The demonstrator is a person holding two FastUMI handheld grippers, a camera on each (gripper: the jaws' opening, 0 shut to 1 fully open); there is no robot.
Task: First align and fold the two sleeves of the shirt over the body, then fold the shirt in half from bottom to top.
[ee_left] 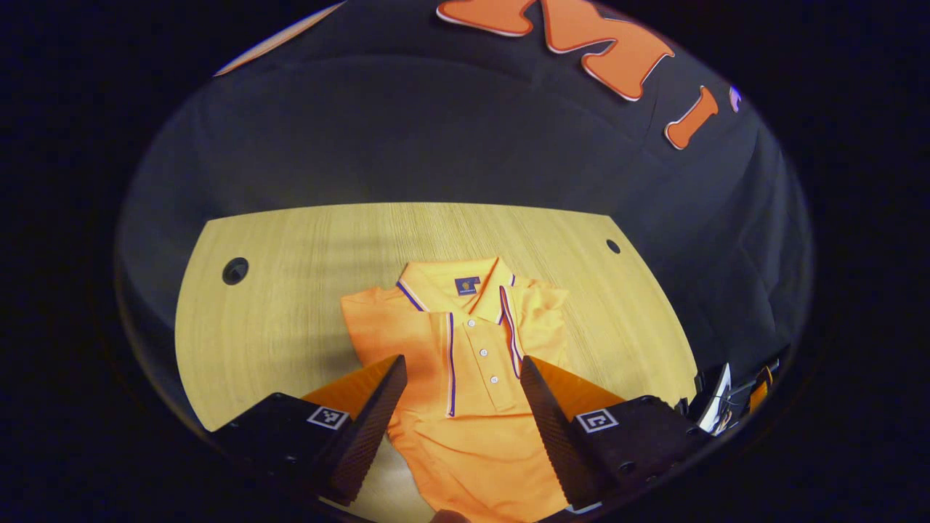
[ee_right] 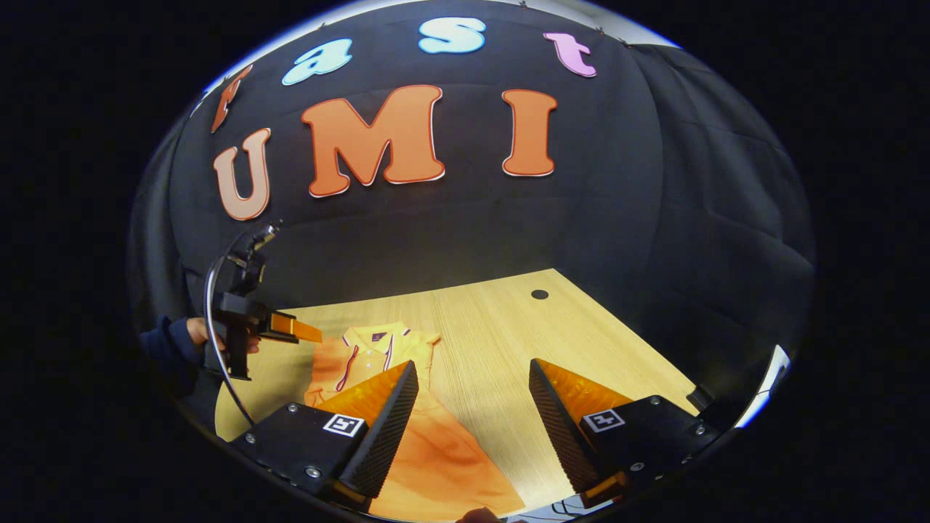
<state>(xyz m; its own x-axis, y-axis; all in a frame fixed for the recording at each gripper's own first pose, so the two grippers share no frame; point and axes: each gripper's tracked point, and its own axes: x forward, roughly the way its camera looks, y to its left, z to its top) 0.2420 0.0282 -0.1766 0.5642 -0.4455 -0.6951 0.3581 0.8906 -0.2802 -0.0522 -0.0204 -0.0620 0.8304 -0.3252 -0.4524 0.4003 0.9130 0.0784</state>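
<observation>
Both sleeves look already folded over the shirt (ee_left: 465, 378), which lies collar-away on the surface (ee_left: 290, 290). The left tool (ee_left: 461, 378) hovers above it, released; the right tool (ee_right: 472, 385) is likewise released, beside the shirt's edge. I judge the bottom-to-top fold comes next: pinch each hem corner, lift together, and lay the hem level at the collar.

orange shirt (ee_left: 465, 378) with purple-and-white striped trim, pale wood-grain table (ee_left: 290, 305)
</observation>
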